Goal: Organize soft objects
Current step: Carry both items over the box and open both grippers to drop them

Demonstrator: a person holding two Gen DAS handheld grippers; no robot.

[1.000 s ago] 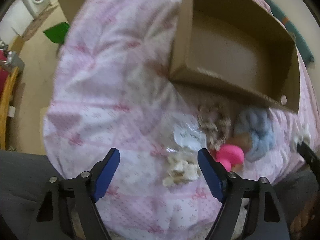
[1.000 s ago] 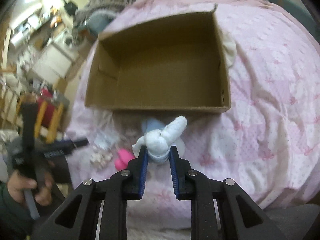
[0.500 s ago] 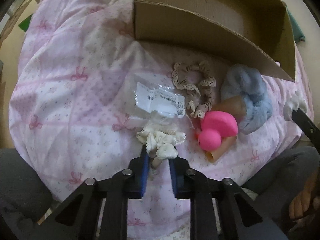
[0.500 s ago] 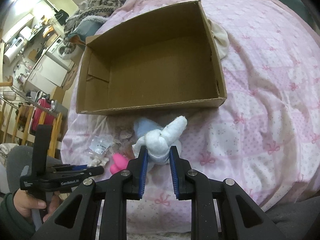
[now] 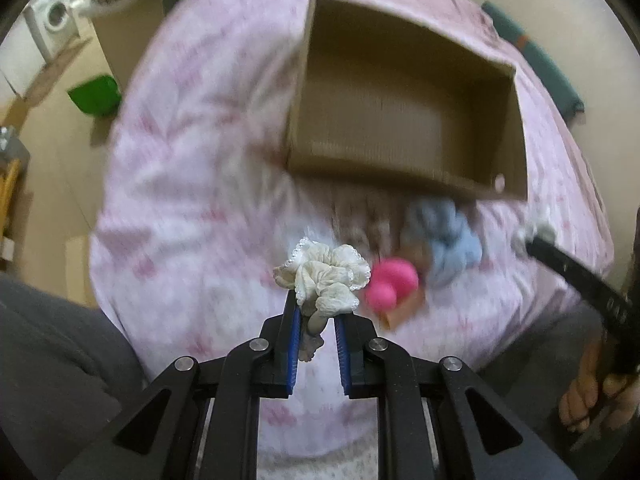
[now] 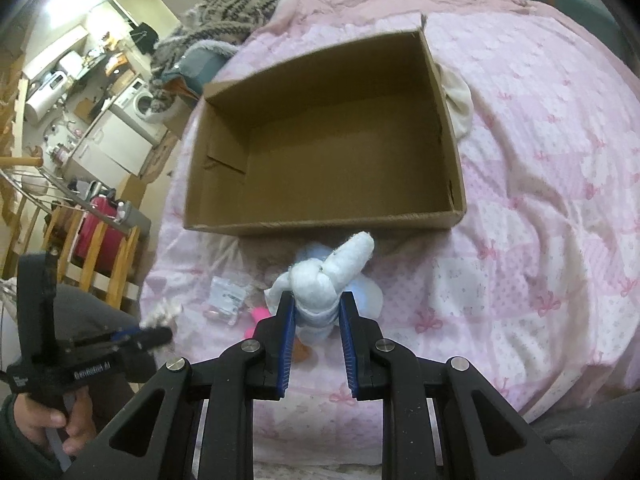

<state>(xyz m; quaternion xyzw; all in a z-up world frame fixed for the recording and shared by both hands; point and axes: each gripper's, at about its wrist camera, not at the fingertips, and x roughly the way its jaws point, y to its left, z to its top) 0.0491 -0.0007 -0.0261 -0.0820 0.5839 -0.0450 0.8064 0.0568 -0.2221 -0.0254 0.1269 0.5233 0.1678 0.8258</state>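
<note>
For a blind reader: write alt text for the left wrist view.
The left gripper pinches a cream frilly scrunchie above a pink quilt. Beyond it lie a pink toy duck, a blue scrunchie and an empty cardboard box.

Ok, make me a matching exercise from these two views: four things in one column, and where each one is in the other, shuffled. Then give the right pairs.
Things:
1. cream scrunchie
2. white-and-blue knotted cloth
3. pink toy
4. cardboard box

Places:
A. lying on the pink bedcover, held by nothing
B. between the jaws of the left gripper
C. standing open and empty on the bedcover
D. between the jaws of the right gripper

Pairs: 1-B, 2-D, 3-A, 4-C
</note>
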